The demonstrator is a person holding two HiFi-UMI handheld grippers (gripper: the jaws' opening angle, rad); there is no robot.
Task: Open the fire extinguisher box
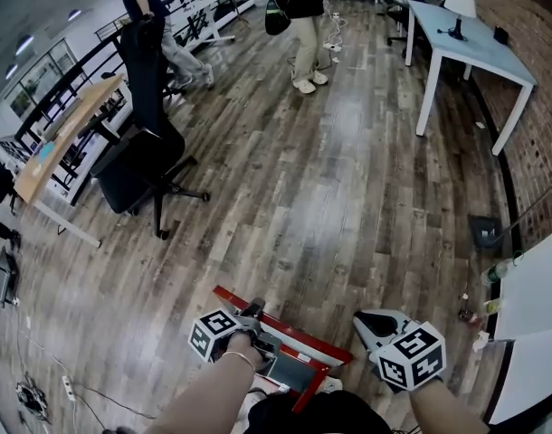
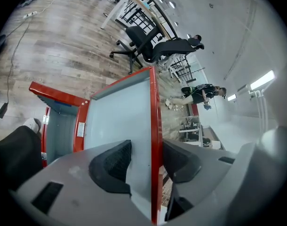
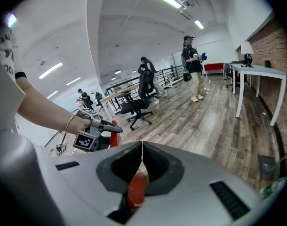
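The red fire extinguisher box (image 1: 299,373) lies at my feet with its door (image 1: 285,331) swung open. In the left gripper view the door (image 2: 122,112) is a grey panel in a red frame, hinged to the box body (image 2: 59,131). My left gripper (image 1: 254,311) straddles the door's free red edge. That edge runs between the jaws of the left gripper (image 2: 147,161), and the pads stand apart from it. To the right of the box, my right gripper (image 1: 362,320) hangs free over the floor. The right gripper (image 3: 142,157) has its pads together; something red shows blurred beneath them.
A black office chair (image 1: 145,161) stands at the left beside a wooden desk (image 1: 63,134). A white table (image 1: 471,39) is at the far right by the brick wall. Two people (image 1: 303,25) stand far off. Bottles (image 1: 498,269) and a white panel (image 1: 534,315) are at the right; cables (image 1: 68,387) lie bottom left.
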